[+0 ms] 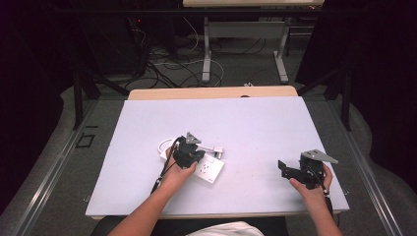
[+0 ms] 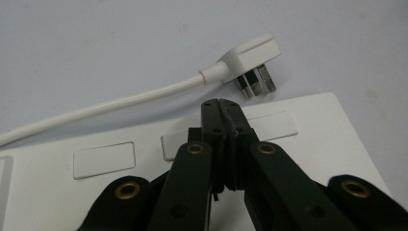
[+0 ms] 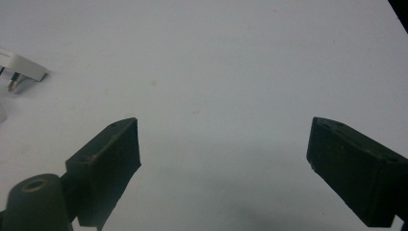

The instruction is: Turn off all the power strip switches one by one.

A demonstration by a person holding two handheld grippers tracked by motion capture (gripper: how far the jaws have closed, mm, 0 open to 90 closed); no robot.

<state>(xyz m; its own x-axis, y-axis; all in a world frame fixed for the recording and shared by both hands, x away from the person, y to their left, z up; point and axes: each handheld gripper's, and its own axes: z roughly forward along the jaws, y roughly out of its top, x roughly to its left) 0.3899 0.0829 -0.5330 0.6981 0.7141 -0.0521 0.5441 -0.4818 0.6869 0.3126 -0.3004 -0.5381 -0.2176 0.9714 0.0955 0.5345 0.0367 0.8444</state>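
A white power strip (image 1: 212, 171) lies left of the table's middle. Its white plug (image 1: 218, 150) rests on the table just beyond the strip, with the cable (image 1: 164, 145) looping round to the left. My left gripper (image 1: 200, 156) is held low over the strip. In the left gripper view its jaws are pressed shut (image 2: 221, 103) above the strip's flat top (image 2: 312, 134), with nothing seen between them. The plug (image 2: 250, 55) lies beyond with its metal prongs (image 2: 257, 84) towards the strip. My right gripper (image 1: 284, 169) is over bare table at the right, its jaws wide open (image 3: 223, 144) and empty.
The white table top (image 1: 255, 128) is bordered by a wooden edge (image 1: 211, 92) at the far side. Beyond it the floor carries cables and the legs of another desk (image 1: 206, 59). The plug (image 3: 21, 67) sits at the left edge of the right gripper view.
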